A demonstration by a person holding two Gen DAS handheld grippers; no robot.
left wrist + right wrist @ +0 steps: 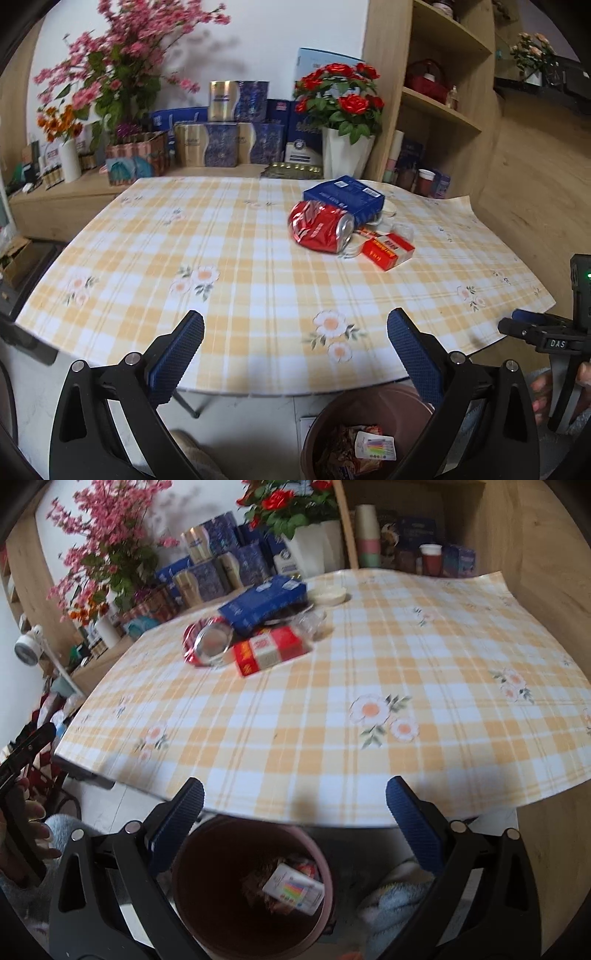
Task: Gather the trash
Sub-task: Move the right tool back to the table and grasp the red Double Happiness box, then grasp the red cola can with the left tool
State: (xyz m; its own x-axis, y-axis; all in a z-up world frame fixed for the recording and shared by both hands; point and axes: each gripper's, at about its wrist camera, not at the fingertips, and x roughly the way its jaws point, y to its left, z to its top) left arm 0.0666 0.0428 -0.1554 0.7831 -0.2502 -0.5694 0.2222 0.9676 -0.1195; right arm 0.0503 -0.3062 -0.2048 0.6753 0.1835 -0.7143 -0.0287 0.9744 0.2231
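A crushed red can (320, 228) (207, 644) lies on the yellow checked tablecloth (236, 266) (369, 672), against a blue box (345, 197) (264, 603) and a red-and-white carton (387, 250) (271, 649). A clear plastic cup (312, 622) and a white lid (328, 593) lie beside them. A brown bin (369, 432) (251, 890) stands on the floor under the table's near edge, with wrappers inside. My left gripper (295, 343) is open and empty near that edge. My right gripper (294, 812) hangs open and empty above the bin.
Pots of pink and red flowers (341, 96), blue boxes (221, 144) and a wooden shelf (439, 92) line the far side. The right gripper's body (554, 339) and a hand show at the left view's right edge. A blue cloth (395, 893) lies beside the bin.
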